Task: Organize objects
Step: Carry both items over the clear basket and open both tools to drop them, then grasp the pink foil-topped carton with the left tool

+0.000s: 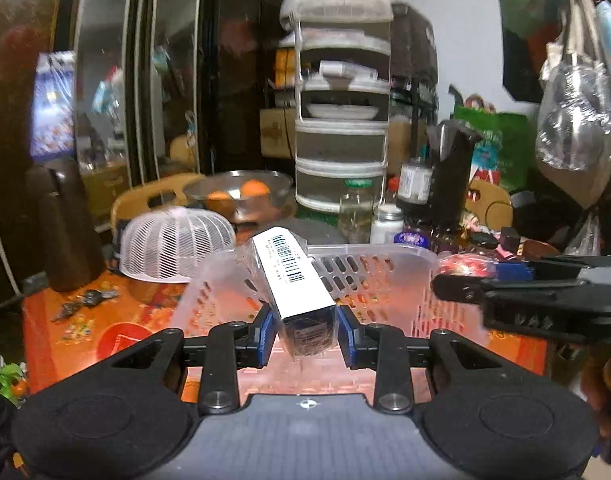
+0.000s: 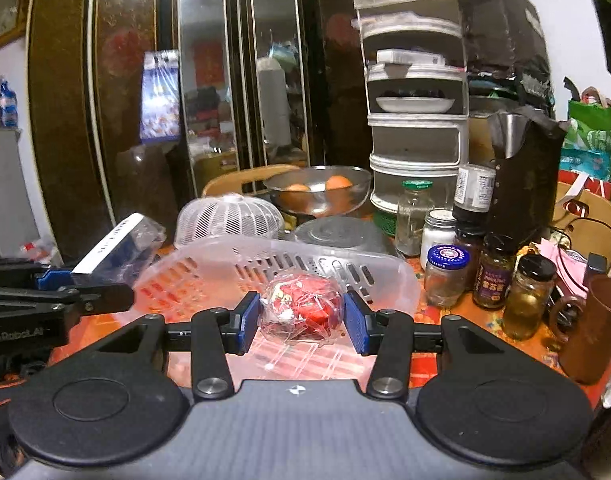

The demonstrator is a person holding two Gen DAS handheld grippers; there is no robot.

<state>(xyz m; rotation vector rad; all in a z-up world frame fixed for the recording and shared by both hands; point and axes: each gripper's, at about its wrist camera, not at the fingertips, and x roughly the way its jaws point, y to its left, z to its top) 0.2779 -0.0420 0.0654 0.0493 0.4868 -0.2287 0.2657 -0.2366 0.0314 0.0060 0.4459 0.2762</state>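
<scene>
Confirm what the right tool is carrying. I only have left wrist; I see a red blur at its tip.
Observer: The right tool is shut on a red item in crinkled clear wrap, over the clear slotted basket.
Operator: Anything right of the basket I could hit?
Observer: A blue-lidded jar sits close beside the basket's right end, more jars behind it.
Operator: And further right?
Observer: A brown mug stands at the table's right edge, hidden from your view.

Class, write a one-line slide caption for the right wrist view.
Right gripper holds a red wrapped packet over the clear basket.
</scene>
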